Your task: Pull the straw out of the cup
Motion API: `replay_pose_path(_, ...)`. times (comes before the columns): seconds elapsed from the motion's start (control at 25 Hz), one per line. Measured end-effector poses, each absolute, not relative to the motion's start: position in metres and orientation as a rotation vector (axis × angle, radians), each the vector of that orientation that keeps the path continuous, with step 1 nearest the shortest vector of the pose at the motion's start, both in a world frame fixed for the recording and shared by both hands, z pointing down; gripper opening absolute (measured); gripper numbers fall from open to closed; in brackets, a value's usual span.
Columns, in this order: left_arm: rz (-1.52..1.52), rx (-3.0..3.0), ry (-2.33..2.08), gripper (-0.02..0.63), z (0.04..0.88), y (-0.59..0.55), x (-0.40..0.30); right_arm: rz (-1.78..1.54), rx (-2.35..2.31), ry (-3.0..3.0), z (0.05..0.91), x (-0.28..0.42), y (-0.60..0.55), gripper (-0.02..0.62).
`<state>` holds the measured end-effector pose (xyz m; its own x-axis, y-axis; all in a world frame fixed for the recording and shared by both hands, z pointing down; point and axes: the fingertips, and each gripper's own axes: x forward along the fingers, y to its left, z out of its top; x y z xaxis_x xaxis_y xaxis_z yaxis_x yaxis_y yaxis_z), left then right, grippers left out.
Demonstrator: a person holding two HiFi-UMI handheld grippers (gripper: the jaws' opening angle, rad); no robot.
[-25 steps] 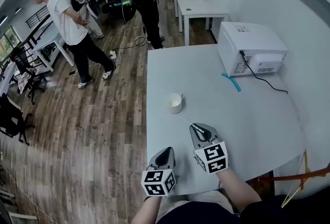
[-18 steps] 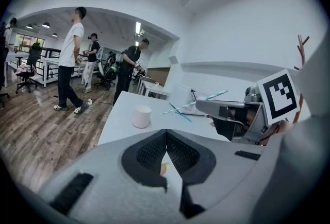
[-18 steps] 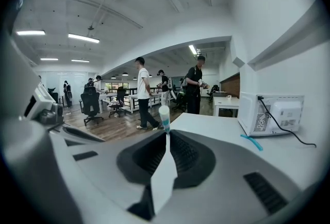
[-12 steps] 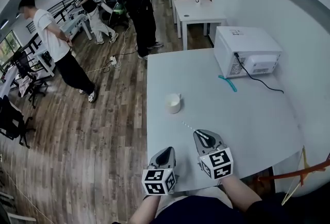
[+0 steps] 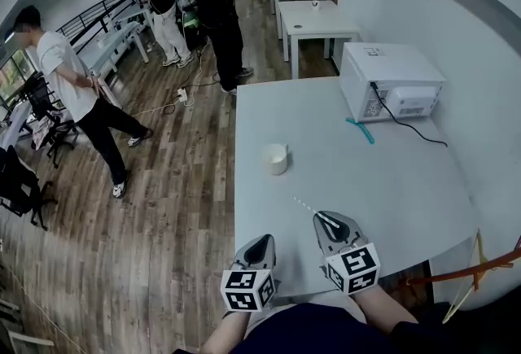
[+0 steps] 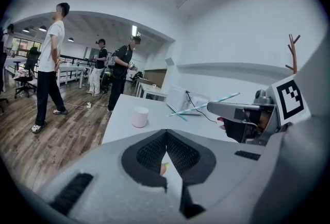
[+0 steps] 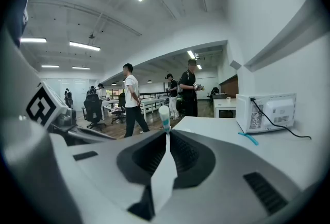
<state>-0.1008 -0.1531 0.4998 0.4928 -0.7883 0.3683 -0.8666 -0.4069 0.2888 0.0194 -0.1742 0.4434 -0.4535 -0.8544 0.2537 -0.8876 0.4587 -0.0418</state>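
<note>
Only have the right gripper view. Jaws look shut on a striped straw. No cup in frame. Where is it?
Observer: In the head view the cup stands upright on the table, ahead and to the left of the right gripper.
Operator: Straw clear of it?
Observer: Yes. The straw points from the jaws toward the cup, but its free end stops short of the rim, with bare table between.
Operator: Other gripper doing anything?
Observer: No. The left gripper has its jaws together, with no straw or cup in them, per its own view.
</note>
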Motion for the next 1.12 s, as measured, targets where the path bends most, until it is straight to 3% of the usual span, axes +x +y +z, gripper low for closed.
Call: replay_pose_path(1.12, 0.195, 2.272, -1.378, 0.017, 0.506, -0.155, -0.108, 0.262, 1.493, -2.537, 0.44, 0.009, -0.166, 0.041)
